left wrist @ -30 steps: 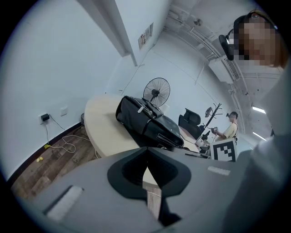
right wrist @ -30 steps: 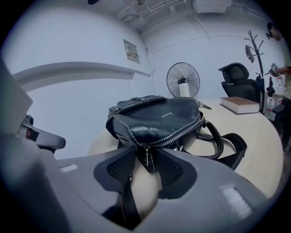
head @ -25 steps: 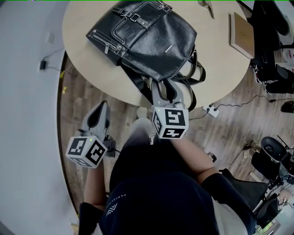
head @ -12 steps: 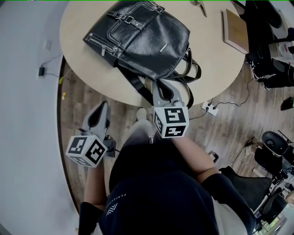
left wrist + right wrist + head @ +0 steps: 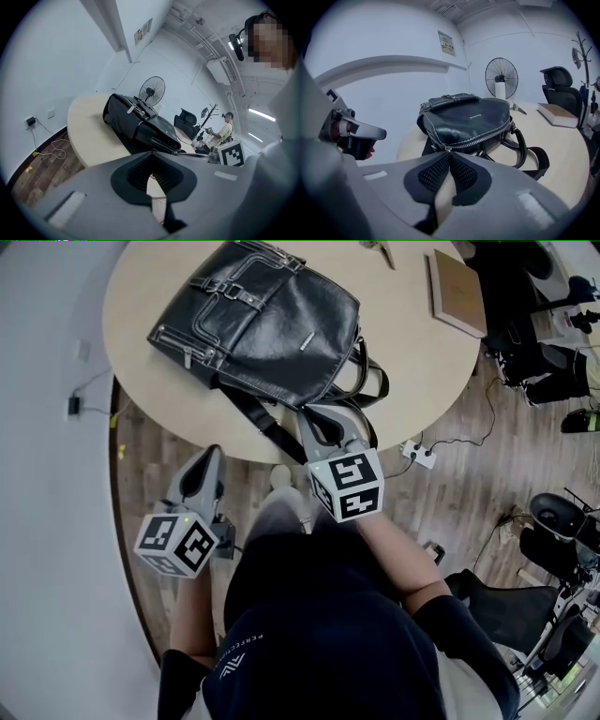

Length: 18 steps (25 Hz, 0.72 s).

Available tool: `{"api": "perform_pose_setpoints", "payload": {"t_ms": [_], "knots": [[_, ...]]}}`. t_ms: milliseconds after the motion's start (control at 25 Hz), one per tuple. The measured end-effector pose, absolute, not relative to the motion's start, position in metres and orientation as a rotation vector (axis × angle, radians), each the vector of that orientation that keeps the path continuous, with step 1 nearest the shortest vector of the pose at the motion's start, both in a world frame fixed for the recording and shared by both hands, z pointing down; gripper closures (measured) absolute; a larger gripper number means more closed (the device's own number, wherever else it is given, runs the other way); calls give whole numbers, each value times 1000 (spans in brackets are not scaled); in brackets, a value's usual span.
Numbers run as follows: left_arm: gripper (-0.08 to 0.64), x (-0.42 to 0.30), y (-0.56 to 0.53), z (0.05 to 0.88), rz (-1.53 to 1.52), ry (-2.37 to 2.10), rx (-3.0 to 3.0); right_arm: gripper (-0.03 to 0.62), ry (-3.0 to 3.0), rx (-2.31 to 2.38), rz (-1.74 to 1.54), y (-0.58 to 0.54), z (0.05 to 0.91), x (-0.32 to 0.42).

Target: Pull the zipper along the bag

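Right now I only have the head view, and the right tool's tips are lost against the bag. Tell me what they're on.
Observer: In the right gripper view the right tool has just been closing; its tips now meet on the zip pull at the bag's near corner.
Operator: Trace the zip for me.
Observer: Its silver teeth run right from the pull, along the bag's front edge toward the handle.
Operator: Check the left tool's grip.
Observer: The left tool is shut, nothing between its tips.
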<state>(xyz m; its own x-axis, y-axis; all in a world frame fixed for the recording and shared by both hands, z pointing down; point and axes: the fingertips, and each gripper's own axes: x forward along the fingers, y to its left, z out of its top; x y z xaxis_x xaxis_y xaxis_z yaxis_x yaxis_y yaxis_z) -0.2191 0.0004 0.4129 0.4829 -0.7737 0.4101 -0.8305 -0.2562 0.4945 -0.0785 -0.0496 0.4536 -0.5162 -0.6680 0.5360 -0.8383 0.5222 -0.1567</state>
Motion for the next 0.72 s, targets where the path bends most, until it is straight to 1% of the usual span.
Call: {"api": "perform_pose_setpoints", "payload": {"t_ms": [440,720], "knots": [[546,-195,-18,402,124,-1324,2090,578,-2382,1099,517,-47,450,-75],[545,-187,-25,399,140,-1361,2083,578,-2383,988,396,-50,449,-73]]}}
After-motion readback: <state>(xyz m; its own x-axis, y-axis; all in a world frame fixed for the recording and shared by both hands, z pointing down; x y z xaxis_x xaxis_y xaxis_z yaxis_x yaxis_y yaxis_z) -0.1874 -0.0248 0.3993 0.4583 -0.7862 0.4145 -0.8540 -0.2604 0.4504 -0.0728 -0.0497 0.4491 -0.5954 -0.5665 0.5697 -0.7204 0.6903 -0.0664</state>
